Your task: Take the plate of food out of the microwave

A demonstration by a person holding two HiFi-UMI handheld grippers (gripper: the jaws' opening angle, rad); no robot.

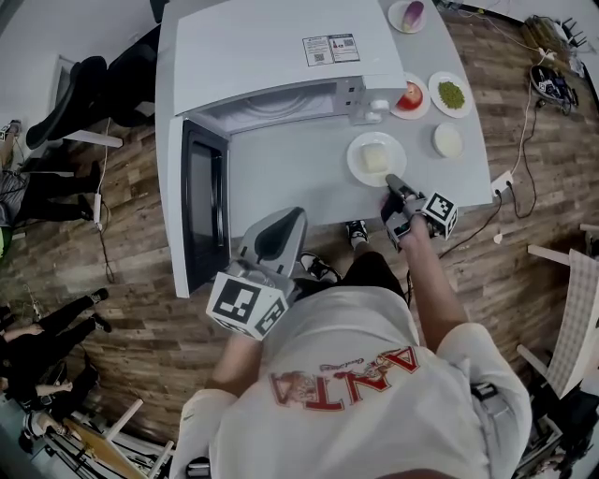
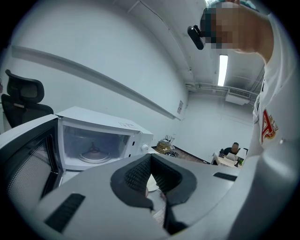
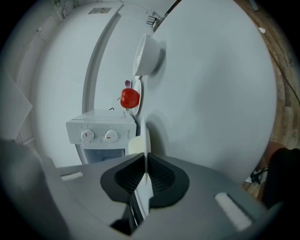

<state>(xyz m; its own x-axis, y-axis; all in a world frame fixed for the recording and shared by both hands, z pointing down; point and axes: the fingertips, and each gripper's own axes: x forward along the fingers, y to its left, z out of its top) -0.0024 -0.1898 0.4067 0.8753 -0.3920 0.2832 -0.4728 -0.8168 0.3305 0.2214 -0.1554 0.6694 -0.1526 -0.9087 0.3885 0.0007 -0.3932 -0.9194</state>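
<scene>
The white plate (image 1: 359, 170) with a pale block of food (image 1: 375, 157) rests on the grey table (image 1: 281, 178), in front of the open white microwave (image 1: 271, 47). My right gripper (image 1: 391, 181) is shut on the plate's near rim. In the right gripper view the rim (image 3: 146, 140) runs edge-on between the pads, with the food block (image 3: 135, 144) beside it. My left gripper (image 1: 285, 224) hangs at the table's near edge, open and holding nothing. The left gripper view shows the microwave's cavity with only its glass turntable (image 2: 93, 154).
The microwave door (image 1: 201, 201) swings out toward the table's left front. Behind the plate stand a plate with a red apple (image 1: 410, 97), a plate of green food (image 1: 451, 94), a white bowl (image 1: 447, 140) and a purple onion (image 1: 412, 14). People and chairs are at the left.
</scene>
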